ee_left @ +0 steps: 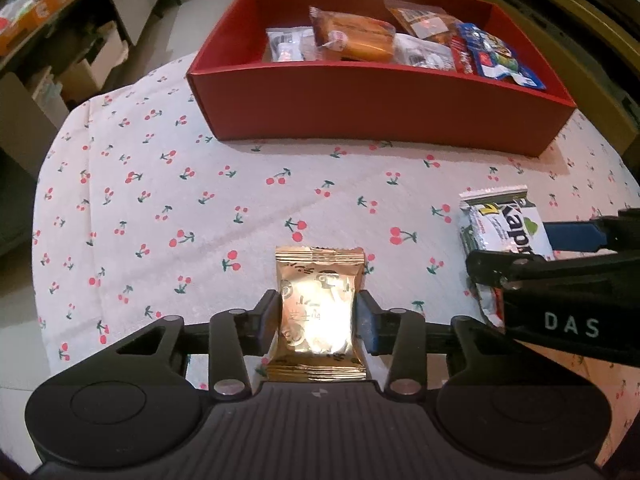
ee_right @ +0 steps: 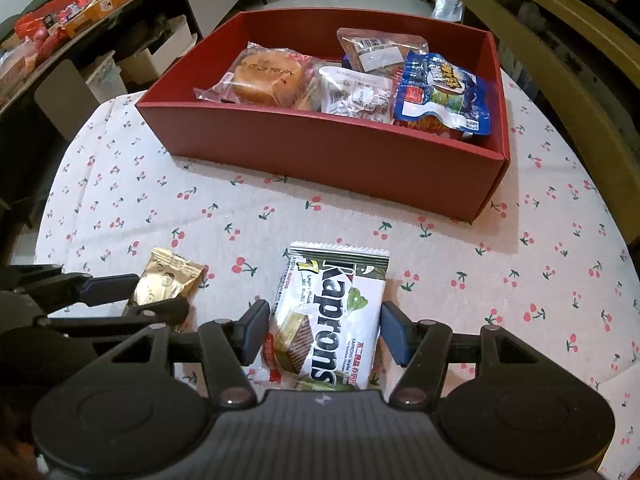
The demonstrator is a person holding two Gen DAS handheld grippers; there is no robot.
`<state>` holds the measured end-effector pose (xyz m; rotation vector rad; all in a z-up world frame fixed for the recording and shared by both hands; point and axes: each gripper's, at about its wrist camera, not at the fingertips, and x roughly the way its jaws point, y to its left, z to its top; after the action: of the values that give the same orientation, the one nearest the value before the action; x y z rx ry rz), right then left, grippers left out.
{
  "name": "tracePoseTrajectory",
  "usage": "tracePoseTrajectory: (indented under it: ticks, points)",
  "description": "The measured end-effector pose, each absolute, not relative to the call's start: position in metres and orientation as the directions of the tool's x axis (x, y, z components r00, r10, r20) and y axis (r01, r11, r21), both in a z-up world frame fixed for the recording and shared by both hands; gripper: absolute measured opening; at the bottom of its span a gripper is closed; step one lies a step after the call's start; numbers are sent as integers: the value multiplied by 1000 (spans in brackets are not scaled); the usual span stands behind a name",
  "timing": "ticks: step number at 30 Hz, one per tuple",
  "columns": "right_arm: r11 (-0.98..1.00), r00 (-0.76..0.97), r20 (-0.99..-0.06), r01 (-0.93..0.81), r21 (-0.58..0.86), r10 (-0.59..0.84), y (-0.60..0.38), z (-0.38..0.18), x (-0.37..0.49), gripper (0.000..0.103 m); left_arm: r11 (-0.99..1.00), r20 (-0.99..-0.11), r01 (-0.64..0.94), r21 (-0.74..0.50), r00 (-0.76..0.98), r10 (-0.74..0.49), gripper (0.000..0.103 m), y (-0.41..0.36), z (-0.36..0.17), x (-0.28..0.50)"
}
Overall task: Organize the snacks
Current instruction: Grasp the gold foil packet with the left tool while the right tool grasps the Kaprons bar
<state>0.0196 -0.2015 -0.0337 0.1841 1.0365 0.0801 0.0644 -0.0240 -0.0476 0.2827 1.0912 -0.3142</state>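
Note:
A shiny gold snack packet [ee_left: 316, 280] lies on the cherry-print cloth, and my left gripper [ee_left: 316, 316] is shut on it, a pad against each side. From the right wrist view the same gold packet [ee_right: 168, 276] sits inside the left gripper [ee_right: 160, 294]. A white and green Kaprons wafer packet [ee_right: 332, 312] lies flat between the pads of my right gripper [ee_right: 324, 332], which touch its long edges. That wafer packet [ee_left: 500, 220] and right gripper [ee_left: 510, 252] show at the right of the left wrist view. The red box [ee_left: 360, 100] [ee_right: 320, 148] stands behind, holding several wrapped snacks.
The round table wears a white cherry-print cloth [ee_left: 160, 200]. Inside the box, a bare stretch of floor [ee_left: 236, 40] remains at its left end. Shelves with boxes [ee_right: 60, 12] run along the far left, and a wooden bench edge [ee_right: 560, 60] passes on the right.

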Motion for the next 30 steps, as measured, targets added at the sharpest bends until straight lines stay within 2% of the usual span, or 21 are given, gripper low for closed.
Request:
tracePoseTrajectory:
  ticks: [13, 30]
  points:
    - [987, 555, -823, 27, 157, 116, -195, -23, 0, 73, 913, -866, 403, 67, 478, -147, 49, -21, -27, 56]
    - [989, 584, -806, 36, 145, 97, -193, -15, -7, 73, 906, -836, 409, 107, 530, -140, 49, -25, -16, 52]
